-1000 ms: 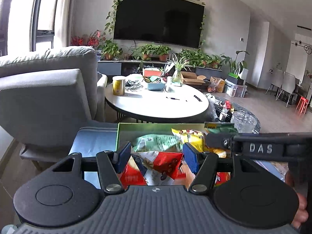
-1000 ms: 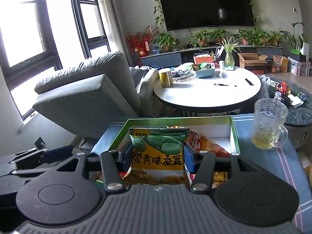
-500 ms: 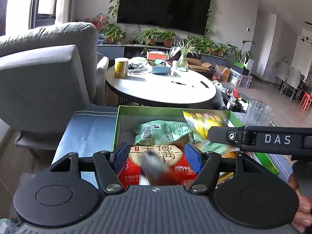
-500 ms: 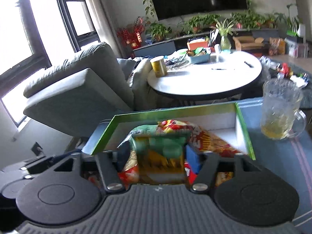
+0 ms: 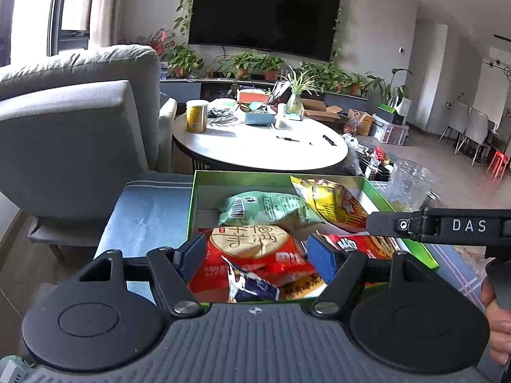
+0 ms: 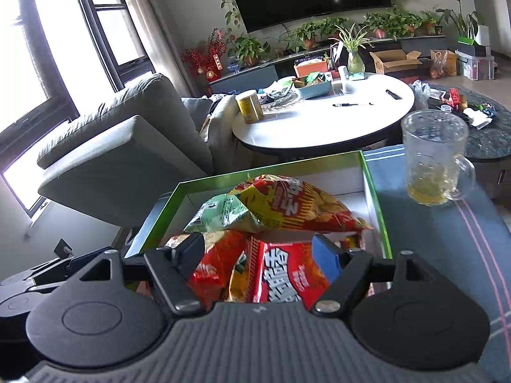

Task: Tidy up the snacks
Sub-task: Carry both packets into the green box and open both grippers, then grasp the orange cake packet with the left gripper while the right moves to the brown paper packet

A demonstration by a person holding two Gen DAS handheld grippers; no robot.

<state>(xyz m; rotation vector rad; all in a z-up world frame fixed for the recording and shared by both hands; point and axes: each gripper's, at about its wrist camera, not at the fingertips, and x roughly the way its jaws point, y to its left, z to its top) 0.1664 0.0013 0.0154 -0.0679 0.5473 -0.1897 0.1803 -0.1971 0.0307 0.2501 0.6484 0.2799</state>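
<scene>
Glossy wrappers, matt cardboard, woven cloth

Crinkled shiny foil snack bags (image 6: 287,204) fill the green cardboard box (image 6: 372,185); clear moulded glass mug (image 6: 434,159) stands right on blue cloth (image 5: 143,217).

A round white table (image 5: 255,150) carries a yellow can (image 5: 196,116), a blue basket (image 5: 260,116) and a pen (image 5: 287,139). A grey sofa (image 5: 80,118) stands beside it. A TV (image 5: 263,19) hangs above potted plants (image 5: 252,63). A glass mug (image 6: 436,162) sits on a blue cloth (image 6: 447,233).
</scene>
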